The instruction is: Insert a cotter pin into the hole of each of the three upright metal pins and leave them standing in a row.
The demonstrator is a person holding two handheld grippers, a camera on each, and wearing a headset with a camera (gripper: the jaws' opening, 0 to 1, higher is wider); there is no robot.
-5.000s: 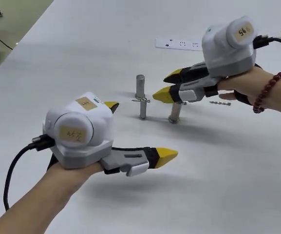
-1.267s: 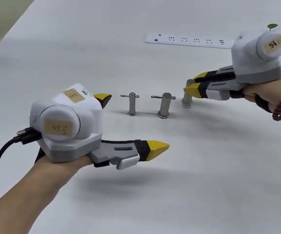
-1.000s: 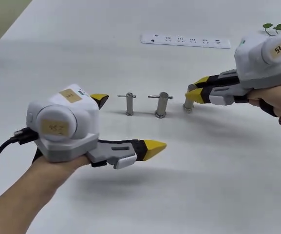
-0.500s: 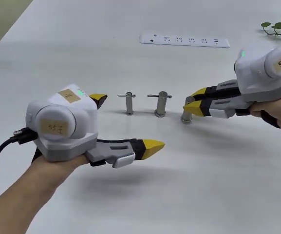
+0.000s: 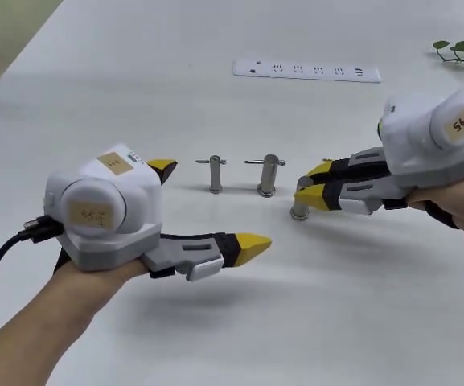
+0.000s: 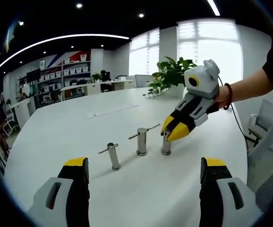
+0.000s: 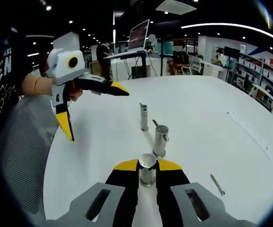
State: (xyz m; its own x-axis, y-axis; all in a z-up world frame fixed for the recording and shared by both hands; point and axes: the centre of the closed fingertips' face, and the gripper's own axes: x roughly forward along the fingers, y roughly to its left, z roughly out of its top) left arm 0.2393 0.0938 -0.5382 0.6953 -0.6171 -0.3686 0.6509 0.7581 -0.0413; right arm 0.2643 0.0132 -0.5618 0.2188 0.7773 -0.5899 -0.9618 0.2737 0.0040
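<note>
Two upright metal pins (image 5: pixel 215 174) (image 5: pixel 268 176) stand side by side mid-table, each with a cotter pin through its top. My right gripper (image 5: pixel 313 184) is shut on the third metal pin (image 5: pixel 298 207), just right of them and a little nearer to me; its base is at the table. In the right gripper view the jaws clamp this pin (image 7: pixel 147 162), with the other two (image 7: pixel 160 139) (image 7: pixel 144 116) in a line beyond. My left gripper (image 5: pixel 209 205) hovers open at the near left, holding nothing. In the left gripper view its wide-apart jaws frame all three pins (image 6: pixel 141 141).
A loose cotter pin (image 7: pixel 216 184) lies on the table to the right of my right gripper. A white power strip (image 5: pixel 306 71) lies at the far side. A potted plant (image 5: pixel 461 48) stands at the far right. The white table (image 5: pixel 312 305) is bare in front.
My right gripper, shut on the third pin, has drawn it towards me, slightly nearer than the other two. The left gripper has stayed put, open.
</note>
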